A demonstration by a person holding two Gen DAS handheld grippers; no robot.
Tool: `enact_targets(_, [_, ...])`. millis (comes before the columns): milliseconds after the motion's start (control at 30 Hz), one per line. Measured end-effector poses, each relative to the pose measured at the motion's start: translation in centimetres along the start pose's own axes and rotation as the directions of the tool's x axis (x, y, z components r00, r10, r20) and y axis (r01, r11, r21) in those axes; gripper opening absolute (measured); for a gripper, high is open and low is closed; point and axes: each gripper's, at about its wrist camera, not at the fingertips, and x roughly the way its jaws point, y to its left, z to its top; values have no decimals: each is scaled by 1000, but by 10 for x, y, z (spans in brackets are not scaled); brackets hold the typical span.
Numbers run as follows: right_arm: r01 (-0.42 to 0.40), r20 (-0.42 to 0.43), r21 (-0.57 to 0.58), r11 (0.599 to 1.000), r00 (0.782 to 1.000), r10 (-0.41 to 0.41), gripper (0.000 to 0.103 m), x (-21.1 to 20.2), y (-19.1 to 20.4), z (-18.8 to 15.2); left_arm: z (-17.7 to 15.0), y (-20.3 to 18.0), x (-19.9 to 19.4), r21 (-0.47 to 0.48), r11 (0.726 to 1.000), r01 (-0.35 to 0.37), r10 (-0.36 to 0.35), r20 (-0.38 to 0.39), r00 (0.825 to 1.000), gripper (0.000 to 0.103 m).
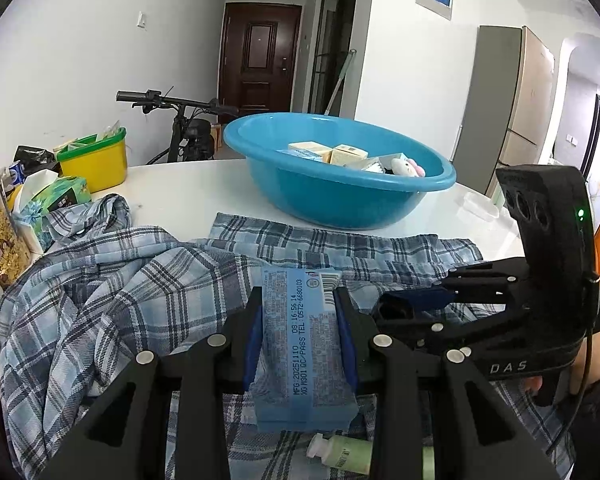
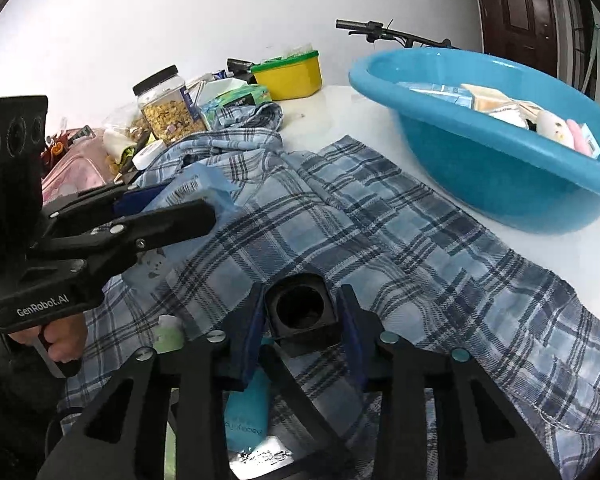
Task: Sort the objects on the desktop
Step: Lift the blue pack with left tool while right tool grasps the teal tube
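Right claw (image 2: 300, 320) around black cup (image 2: 302, 310)

Left gripper (image 1: 300, 320) clamped on load, tilted down; right gripper (image 2: 302, 316) pinching, tilted down.

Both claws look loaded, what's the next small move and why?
Probably lift the right claw straight up: it appears shut on the small black square open-topped box, which sits low on the blue plaid shirt. The left claw holds a blue wrapped pack; the blue plastic basin waits beyond.
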Motion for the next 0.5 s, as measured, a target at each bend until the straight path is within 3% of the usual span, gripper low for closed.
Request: enact_targets(500, [59,44,16,998,997,-60,30,-9,-11,2,22,-10,2,34,999,-25,26,-11,1000,35])
